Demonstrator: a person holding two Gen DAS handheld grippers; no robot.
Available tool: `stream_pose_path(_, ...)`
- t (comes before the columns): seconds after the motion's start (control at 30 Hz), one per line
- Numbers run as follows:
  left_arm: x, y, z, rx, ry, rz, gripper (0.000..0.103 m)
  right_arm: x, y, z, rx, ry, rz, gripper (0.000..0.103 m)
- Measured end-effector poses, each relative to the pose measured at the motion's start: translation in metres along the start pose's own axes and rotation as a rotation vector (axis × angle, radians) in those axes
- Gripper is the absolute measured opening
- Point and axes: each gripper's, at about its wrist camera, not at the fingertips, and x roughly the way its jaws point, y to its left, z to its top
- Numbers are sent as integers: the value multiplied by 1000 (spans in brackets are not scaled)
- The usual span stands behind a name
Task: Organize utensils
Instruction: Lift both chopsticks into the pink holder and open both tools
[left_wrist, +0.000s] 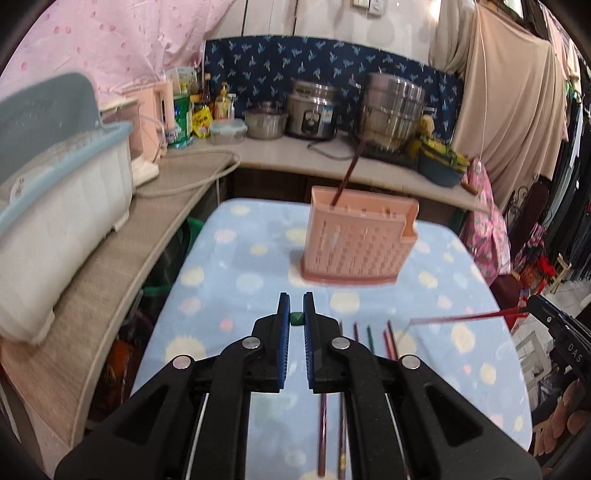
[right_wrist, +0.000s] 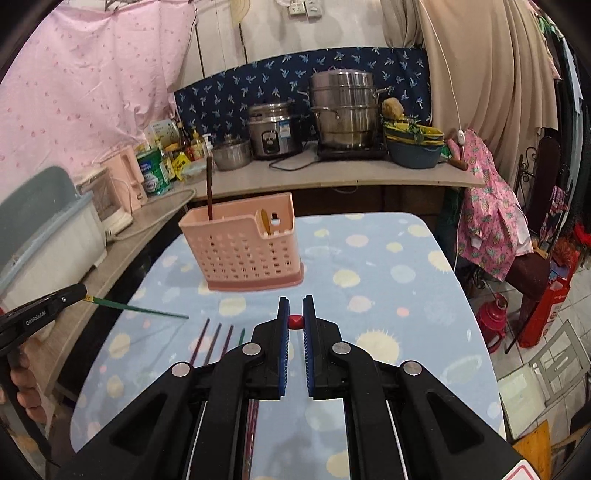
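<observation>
A pink perforated utensil holder (left_wrist: 354, 243) stands on the dotted blue tablecloth, with one dark chopstick (left_wrist: 349, 173) upright in it; the holder also shows in the right wrist view (right_wrist: 243, 247). My left gripper (left_wrist: 296, 318) is shut on a green chopstick, seen end-on between its pads and from the side in the right wrist view (right_wrist: 140, 310). My right gripper (right_wrist: 295, 322) is shut on a red chopstick, seen from the side in the left wrist view (left_wrist: 465, 316). Several chopsticks (left_wrist: 373, 336) lie on the cloth below both grippers.
A counter behind the table holds a rice cooker (right_wrist: 273, 129), stacked steel pots (right_wrist: 345, 110), a bowl and bottles. A white and blue bin (left_wrist: 55, 206) sits on the left shelf. Clothes hang at the right; a red jug (right_wrist: 491, 317) stands on the floor.
</observation>
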Motion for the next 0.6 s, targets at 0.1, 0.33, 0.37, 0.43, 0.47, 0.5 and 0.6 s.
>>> stream_pose_path(0.1, 1, -4, 34, 2, -52, 1, 7, 4, -6, 31, 27, -47, 21, 7)
stream_pose_path(0.33, 3, -12, 114, -28, -157, -26, 7, 16, -10, 105, 89, -158, 76, 7)
stream_pose_path(0.37, 1, -13, 124, -34, -171, -35, 7, 17, -10, 115, 96, -175, 86, 7)
stream_pose_path(0.43, -3, -15, 145, -48, -210, -53, 7, 19, -9, 135, 111, -208, 108, 7)
stream_pose_path(0.47, -5, -17, 157, -55, -234, -61, 7, 20, -8, 145, 121, -225, 121, 7)
stream_pose_path(0.5, -6, -18, 166, -58, -250, -67, 7, 20, -7, 154, 128, -241, 132, 7)
stream_pose_path(0.6, -6, -24, 191, -67, -299, -81, 7, 25, 1, 179, 136, -287, 155, 7)
